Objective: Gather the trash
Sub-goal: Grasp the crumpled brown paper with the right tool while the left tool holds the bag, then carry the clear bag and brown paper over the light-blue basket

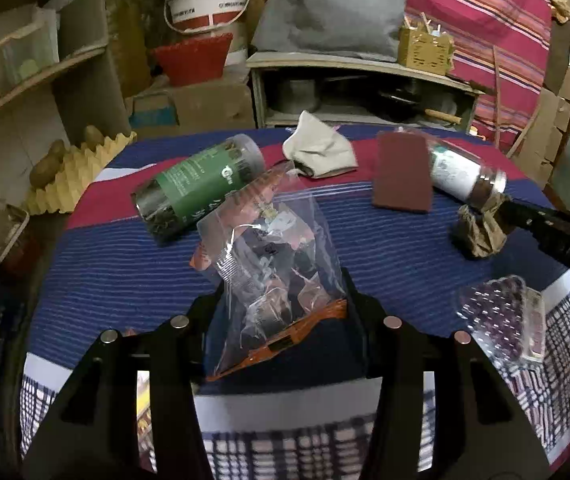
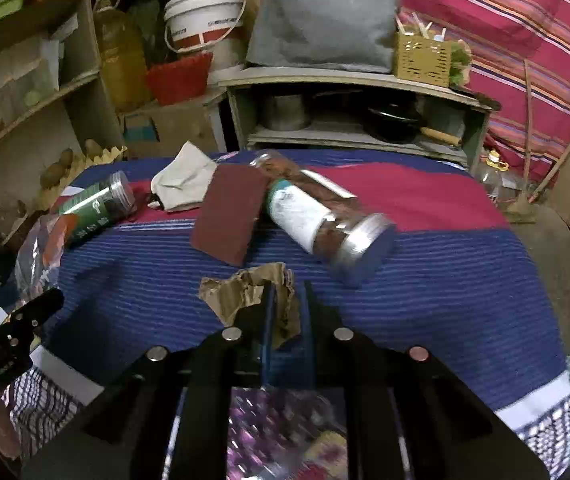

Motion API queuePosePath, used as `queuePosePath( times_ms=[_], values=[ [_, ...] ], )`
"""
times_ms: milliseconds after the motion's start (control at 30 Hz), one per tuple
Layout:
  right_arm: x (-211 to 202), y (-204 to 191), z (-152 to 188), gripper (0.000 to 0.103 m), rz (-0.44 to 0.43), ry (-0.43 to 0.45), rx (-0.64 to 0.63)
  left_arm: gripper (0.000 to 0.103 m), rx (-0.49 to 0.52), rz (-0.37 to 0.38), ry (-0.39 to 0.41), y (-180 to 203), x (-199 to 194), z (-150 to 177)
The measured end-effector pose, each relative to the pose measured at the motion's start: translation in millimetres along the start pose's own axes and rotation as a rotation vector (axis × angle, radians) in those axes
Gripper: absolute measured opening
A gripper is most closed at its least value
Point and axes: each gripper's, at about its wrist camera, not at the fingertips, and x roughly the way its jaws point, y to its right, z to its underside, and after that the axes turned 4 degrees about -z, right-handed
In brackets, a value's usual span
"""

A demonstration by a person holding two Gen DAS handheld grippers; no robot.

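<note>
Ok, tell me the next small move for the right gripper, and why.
Probably lift: the right gripper is shut on the crumpled brown paper, which sits low over the striped cloth; the left gripper already holds the clear plastic wrapper.

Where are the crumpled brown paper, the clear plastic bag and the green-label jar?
crumpled brown paper (image 2: 241, 294): right wrist view, its creased middle.
clear plastic bag (image 1: 273, 276): left wrist view, its see-through front.
green-label jar (image 1: 195, 184): left wrist view, its label.
</note>
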Motion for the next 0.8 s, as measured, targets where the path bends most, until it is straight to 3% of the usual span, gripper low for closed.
queuePosePath(
  times_ms=[400, 800],
  values=[
    [-67, 43, 18, 0.013, 0.053, 0.073, -0.008, 0.049, 0.054, 0.020, 0.051, 36, -40, 1],
    [-174, 124, 60, 0.013, 0.153, 0.182, 0.072, 0.049, 0.136, 0.173, 0.134, 140, -78, 1]
  ],
)
